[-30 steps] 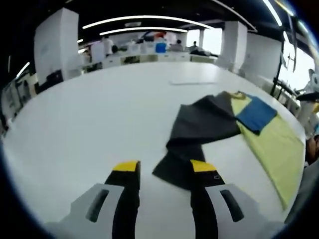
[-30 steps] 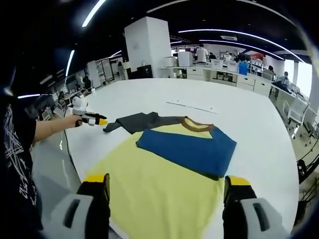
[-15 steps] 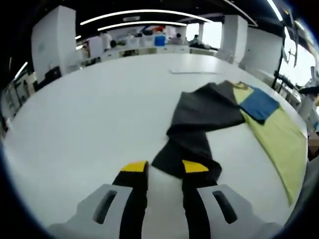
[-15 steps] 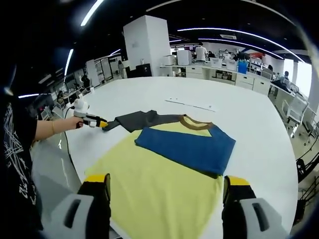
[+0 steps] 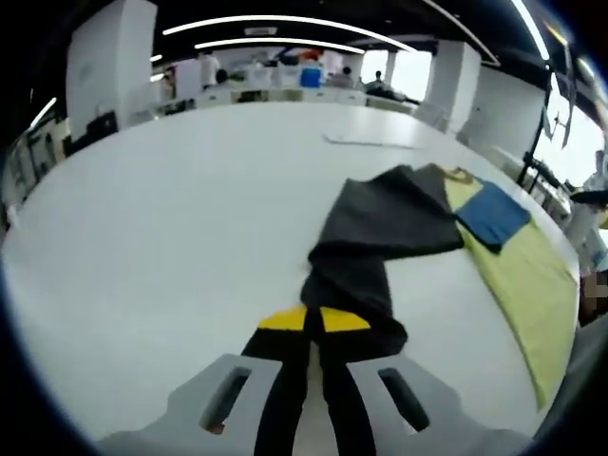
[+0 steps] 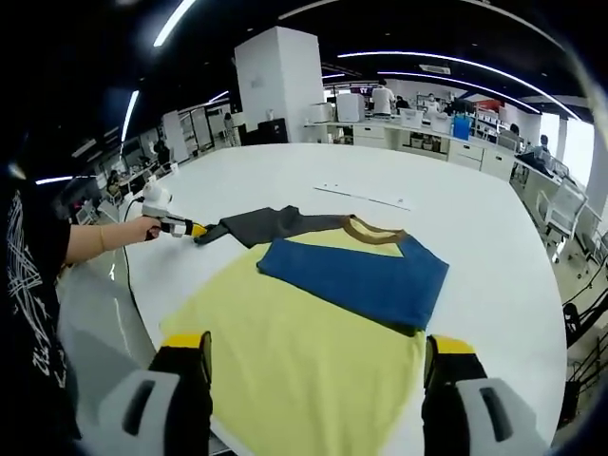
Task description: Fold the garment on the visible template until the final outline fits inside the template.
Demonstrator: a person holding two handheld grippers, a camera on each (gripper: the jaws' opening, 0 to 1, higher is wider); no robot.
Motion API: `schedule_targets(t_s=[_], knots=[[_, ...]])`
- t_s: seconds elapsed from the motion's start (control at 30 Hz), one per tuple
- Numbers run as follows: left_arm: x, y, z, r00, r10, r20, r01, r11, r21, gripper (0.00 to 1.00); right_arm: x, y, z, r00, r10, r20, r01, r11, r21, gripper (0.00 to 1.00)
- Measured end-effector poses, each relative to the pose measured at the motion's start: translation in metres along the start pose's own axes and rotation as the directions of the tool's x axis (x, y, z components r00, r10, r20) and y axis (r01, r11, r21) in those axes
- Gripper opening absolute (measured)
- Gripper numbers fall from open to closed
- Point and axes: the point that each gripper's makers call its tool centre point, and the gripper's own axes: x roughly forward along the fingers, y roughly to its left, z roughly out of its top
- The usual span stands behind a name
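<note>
Left hand-held gripper (image 5: 313,321): yellow-tipped jaws together, clamped on the cuff end of the grey sleeve (image 5: 375,237). Fabric edge sits right at the tips; the cuff bulges past them on the right side in the left gripper view.

Garment (image 6: 313,332) lies flat on the white worktop (image 5: 171,209): yellow body, blue sleeve (image 6: 356,280) already folded across the chest, brown collar (image 6: 375,231) at the far end. The grey sleeve is the one part sticking out sideways.

Key relation: the sleeve's long axis runs from the left gripper's tips straight away toward the shoulder and collar, so the yellow body lies ahead and to the right of that gripper. In the right gripper view the left hand-held gripper (image 6: 180,228) shows at the sleeve tip, held in the person's hand (image 6: 142,228), well apart from the right one.

Right hand-held gripper (image 6: 318,351): jaws wide apart, holding nothing, hanging above the hem end of the yellow body, which runs between its jaws.

Judgement: left gripper is the nearer one and owns the next move, carrying the cuff along the sleeve axis and over onto the body, mirror of the blue sleeve. Risk: the cuff slips or bunches if lifted too low.

Cannot make out a template outline under the garment. Thin strip (image 6: 366,199) lies on the worktop beyond the collar.
</note>
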Motion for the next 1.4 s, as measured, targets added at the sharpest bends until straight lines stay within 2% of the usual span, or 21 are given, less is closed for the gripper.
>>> schedule_targets(t_s=[0.1, 0.23, 0.43, 1.0, 1.17, 1.27, 1.4], knots=[[-0.005, 0.003, 0.01, 1.0, 0.01, 0.028, -0.011, 1.0, 0.017, 0.0, -0.001, -0.001, 0.002, 1.0, -0.002, 0.007, 0.002, 1.0, 0.002, 0.93], [-0.019, 0.018, 0.025, 0.996, 0.055, 0.073, -0.055, 0.998, 0.008, 0.0, -0.001, 0.0, 0.003, 1.0, -0.002, 0.008, 0.002, 1.0, -0.004, 0.93], [-0.041, 0.031, 0.035, 0.99, 0.098, 0.099, -0.098, 0.995, -0.004, 0.0, 0.001, 0.002, 0.0, 1.0, 0.008, 0.005, -0.008, 1.0, -0.006, 0.93], [-0.062, 0.066, 0.043, 0.975, 0.182, 0.127, -0.174, 0.982, -0.071, 0.0, 0.0, 0.004, -0.001, 1.0, 0.01, 0.0, -0.01, 1.0, -0.017, 0.94], [-0.058, 0.081, 0.037, 0.972, 0.21, 0.102, -0.197, 0.973, -0.123, 0.0, 0.0, 0.001, -0.003, 1.0, 0.005, -0.008, -0.005, 1.0, -0.022, 0.94], [-0.054, 0.087, 0.029, 0.971, 0.229, 0.071, -0.221, 0.969, -0.111, 0.0, -0.001, 0.002, -0.002, 1.0, 0.003, -0.008, -0.003, 1.0, -0.023, 0.94], [-0.05, 0.091, 0.022, 0.974, 0.22, 0.058, -0.205, 0.959, -0.194, 0.0, -0.002, 0.001, -0.002, 1.0, -0.007, -0.01, 0.007, 1.0, -0.022, 0.95]])
